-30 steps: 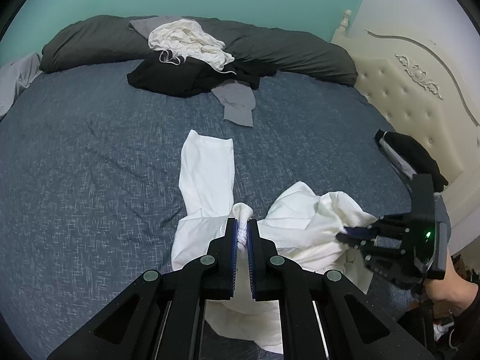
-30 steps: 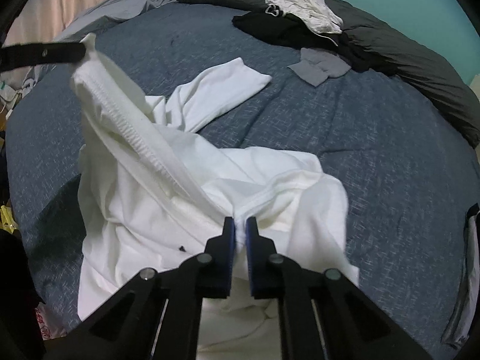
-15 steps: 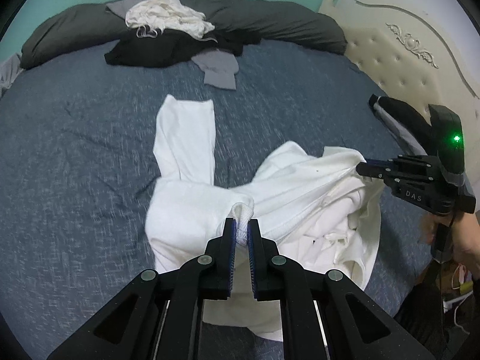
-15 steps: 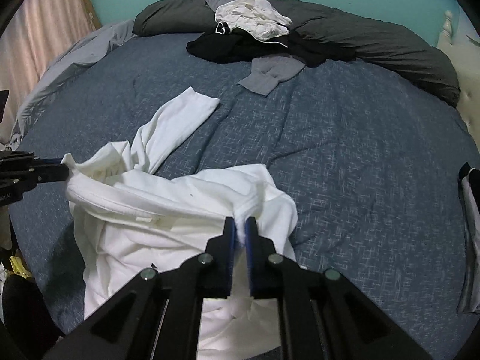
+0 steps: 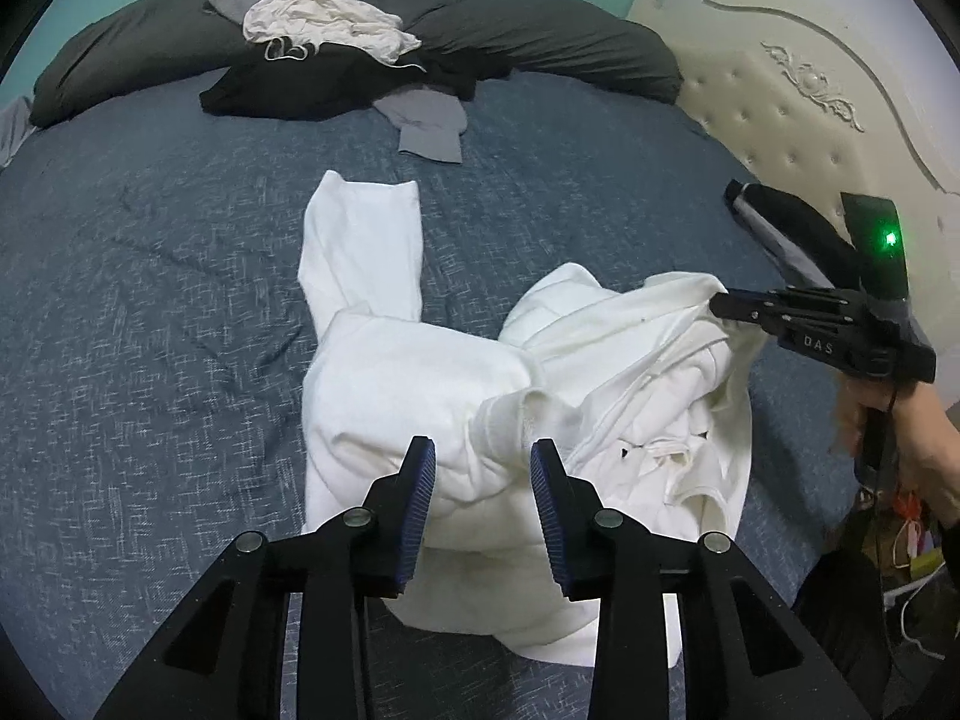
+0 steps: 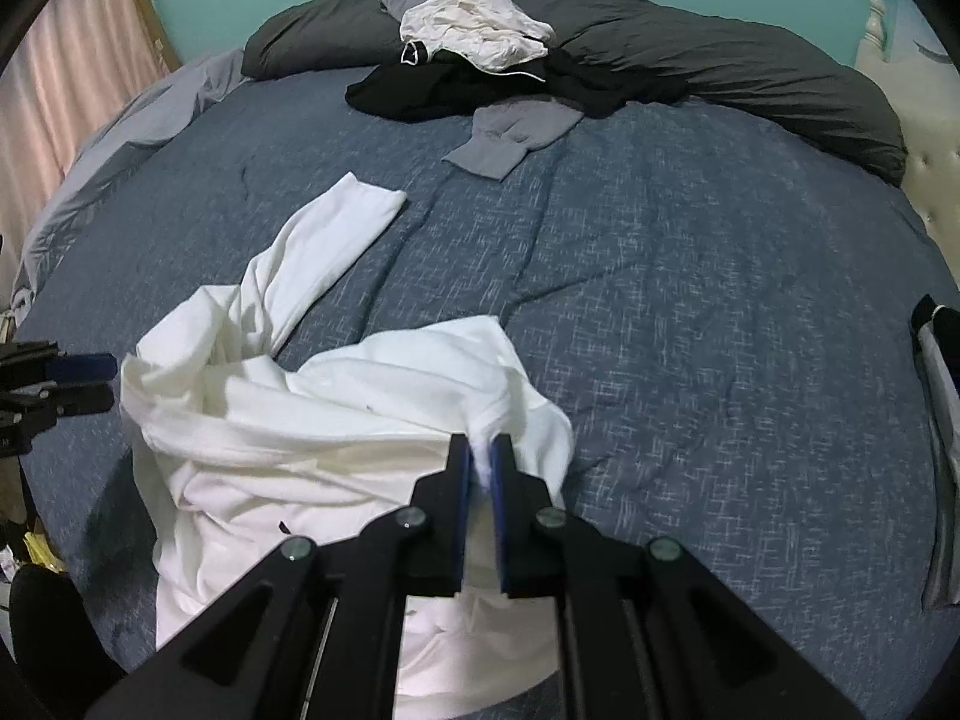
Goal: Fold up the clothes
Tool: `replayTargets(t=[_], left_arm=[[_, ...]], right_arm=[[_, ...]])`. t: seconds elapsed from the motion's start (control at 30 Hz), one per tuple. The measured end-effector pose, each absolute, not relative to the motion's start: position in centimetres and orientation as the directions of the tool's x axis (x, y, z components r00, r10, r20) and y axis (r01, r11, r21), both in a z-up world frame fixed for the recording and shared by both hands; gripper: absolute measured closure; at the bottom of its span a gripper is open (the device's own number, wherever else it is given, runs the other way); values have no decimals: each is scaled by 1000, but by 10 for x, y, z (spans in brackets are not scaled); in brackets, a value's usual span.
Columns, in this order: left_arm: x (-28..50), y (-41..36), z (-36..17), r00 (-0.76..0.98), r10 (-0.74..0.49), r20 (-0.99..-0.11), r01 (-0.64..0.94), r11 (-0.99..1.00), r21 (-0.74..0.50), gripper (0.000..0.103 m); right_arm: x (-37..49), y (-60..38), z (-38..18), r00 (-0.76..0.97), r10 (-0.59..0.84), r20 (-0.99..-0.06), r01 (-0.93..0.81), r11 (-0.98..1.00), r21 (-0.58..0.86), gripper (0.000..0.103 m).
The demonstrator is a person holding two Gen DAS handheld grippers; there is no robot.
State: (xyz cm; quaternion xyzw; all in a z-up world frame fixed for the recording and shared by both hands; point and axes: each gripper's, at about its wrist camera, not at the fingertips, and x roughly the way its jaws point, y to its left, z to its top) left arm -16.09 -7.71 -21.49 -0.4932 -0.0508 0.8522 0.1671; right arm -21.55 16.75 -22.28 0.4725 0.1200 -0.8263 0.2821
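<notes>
White long-sleeved top (image 5: pixel 420 384) lies bunched on the bed (image 5: pixel 150 300), its sleeve running straight ahead of the left tongs (image 5: pixel 483 477), whose jaws are opening around a fold without pressing it, while the right tongs (image 6: pixel 480 459) pinch its far edge.

Dim, even indoor light, soft shadows, fisheye-bent edges, slight blur

bed (image 5: pixel 150 300); white garment (image 5: pixel 420 372); clothes pile (image 5: pixel 336 72); dark duvet (image 5: pixel 540 42)
</notes>
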Motion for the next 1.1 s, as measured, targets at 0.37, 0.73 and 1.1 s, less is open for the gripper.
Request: replayTargets(t=[0.37,0.73,1.1], left_arm=[[-180,-53,-225,-419,289,-861,-318,-935,-159,67],[-203,-17,-250,-362,300,-883,-383,-911,-152,67],[-203,-47,-241,-449,233,-863,-267,-956,-119,97]], right_arm=[[-212,172,-225,-379,-374,-847,582,-807,96,97],[-201,173,-223,-366,-394,-843,622,-778,94,97],[-204,181,-228,-357,-407,-841,616,-779,115,97]])
